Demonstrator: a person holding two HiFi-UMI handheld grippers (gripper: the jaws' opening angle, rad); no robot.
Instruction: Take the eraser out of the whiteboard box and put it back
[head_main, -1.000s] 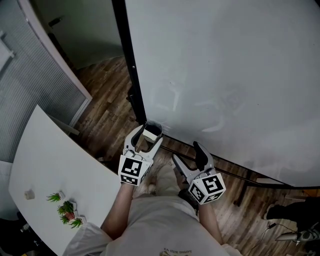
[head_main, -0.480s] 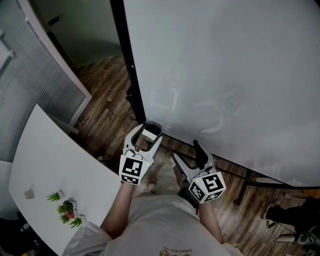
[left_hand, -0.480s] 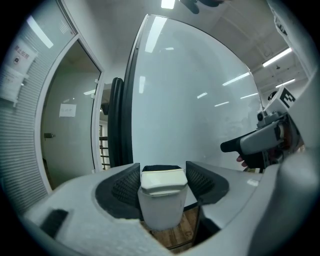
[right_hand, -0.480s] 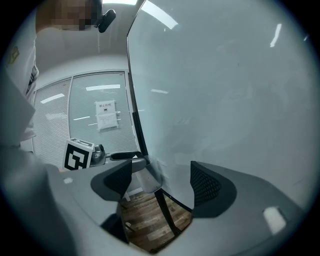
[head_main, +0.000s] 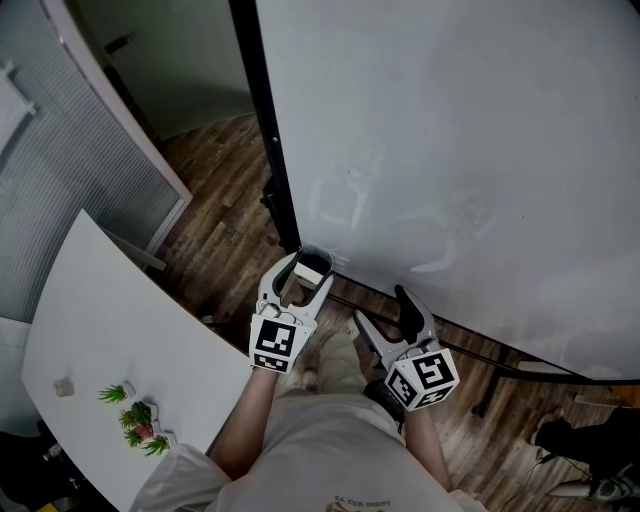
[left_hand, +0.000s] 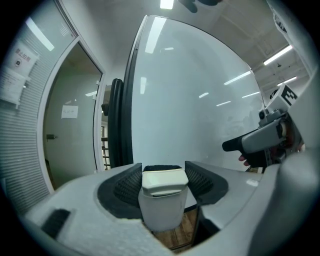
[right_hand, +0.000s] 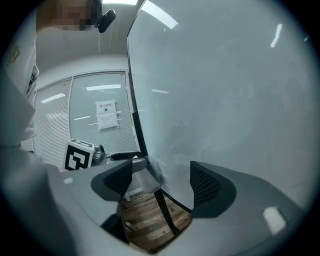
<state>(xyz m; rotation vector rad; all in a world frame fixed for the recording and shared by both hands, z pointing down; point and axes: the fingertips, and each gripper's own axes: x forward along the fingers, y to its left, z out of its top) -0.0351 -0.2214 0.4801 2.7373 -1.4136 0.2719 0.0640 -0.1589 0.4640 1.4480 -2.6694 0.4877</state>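
At the whiteboard (head_main: 450, 150) lower edge the left gripper (head_main: 306, 268) had just been closing ribbed pads (left_hand: 127, 186) onto the cream eraser (left_hand: 164, 181) in its translucent box (left_hand: 160, 212), the right gripper (head_main: 380, 305) gaping empty alongside

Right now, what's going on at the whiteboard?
A person stands at a whiteboard with tongs in each hand. The left tongs reach to the small box at the board's lower edge and have just been closing around the eraser sitting in it; whether the pads press on it yet isn't clear. The right tongs are open and empty, held beside them.
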